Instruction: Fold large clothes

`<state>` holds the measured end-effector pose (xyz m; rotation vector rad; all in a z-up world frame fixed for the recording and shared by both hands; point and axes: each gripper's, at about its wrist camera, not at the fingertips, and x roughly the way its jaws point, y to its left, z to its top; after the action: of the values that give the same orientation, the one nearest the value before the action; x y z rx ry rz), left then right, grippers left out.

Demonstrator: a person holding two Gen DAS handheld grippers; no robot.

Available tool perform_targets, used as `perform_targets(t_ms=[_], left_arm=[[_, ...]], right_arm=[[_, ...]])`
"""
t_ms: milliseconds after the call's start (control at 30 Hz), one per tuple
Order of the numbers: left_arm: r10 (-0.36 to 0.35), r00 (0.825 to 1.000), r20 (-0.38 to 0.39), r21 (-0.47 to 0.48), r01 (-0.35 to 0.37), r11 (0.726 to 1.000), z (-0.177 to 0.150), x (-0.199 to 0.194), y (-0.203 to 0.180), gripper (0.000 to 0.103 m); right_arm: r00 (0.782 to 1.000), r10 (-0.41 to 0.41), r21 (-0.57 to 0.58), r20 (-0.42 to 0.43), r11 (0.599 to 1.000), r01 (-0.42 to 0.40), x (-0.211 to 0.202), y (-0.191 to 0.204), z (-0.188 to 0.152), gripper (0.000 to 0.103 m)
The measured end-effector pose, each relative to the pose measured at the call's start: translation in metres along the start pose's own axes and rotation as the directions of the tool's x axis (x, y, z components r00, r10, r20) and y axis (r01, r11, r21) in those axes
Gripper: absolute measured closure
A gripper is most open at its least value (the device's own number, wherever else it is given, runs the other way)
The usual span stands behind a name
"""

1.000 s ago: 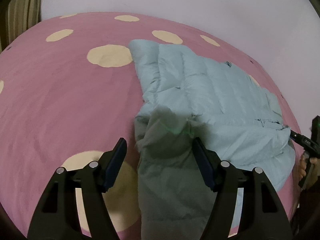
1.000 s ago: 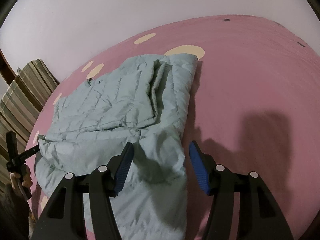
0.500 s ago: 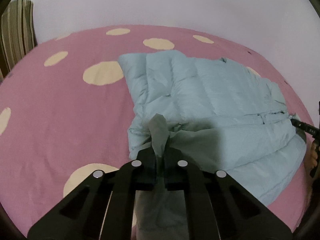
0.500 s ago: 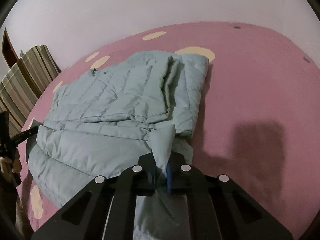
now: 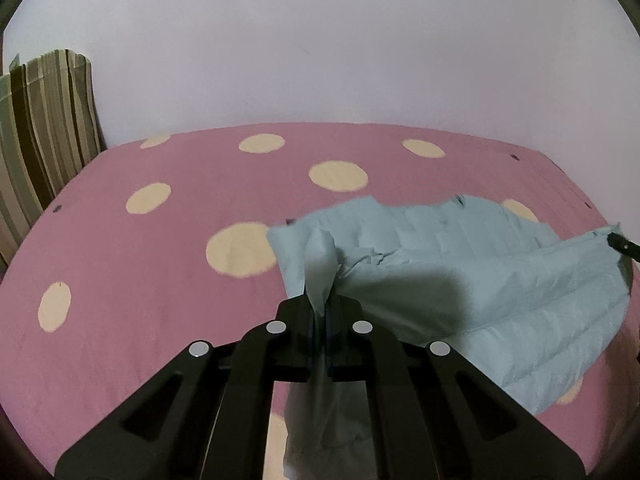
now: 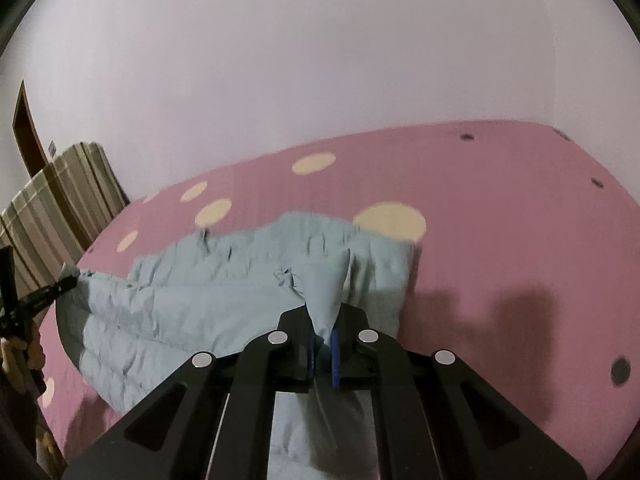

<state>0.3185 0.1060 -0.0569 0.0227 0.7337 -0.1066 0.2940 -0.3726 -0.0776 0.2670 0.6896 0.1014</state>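
Between the pads of the left gripper [image 5: 319,322] a pinch of the pale blue jacket [image 5: 460,280] stands up, clamped tight; the right gripper [image 6: 323,340] is closed the same way on another pinch of it. Both hold the near hem, one at each end, so the hem hangs between them off the bed [image 5: 160,280] while the rest of the jacket lies ahead of the fingers, away from the person, on the pink spotted cover. From the left gripper the jacket spreads forward and to the right; from the right gripper, forward and to the left. Its long axis runs crosswise, from one gripper to the other, and neither hand looks nearer the far edge than the other. I judge the coming fold turns on that: the far edge lies straight ahead of both, so the held hem would have to travel forward and over, the two grippers kept level to land it square.
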Motion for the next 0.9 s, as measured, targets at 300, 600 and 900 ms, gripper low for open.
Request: perform_targets(t_ms=[300,600,900], left_arm=[[0.097,0.995,-0.035,-0.024,-0.098,0.995,0.064,0.073,0.001,0.1],[0.137,0.977,-0.162,-0.037,-0.145,0.989,0.075,0.169,0.001,0.1],[0.162,0.956,-0.244,-0.012,-0.17,0.985,0.041,0.227,-0.003,0.099]], right_arm=[[0.999,-0.046,0.012,0.013,0.999,0.046,0.062,0.003,0.067,0.098],[0.985,-0.13,0.0,-0.109,0.991,0.131,0.162,-0.009,0.08,0.098],[0.959,-0.161,0.029,-0.234,0.985,0.172,0.227,-0.032,0.046,0.098]])
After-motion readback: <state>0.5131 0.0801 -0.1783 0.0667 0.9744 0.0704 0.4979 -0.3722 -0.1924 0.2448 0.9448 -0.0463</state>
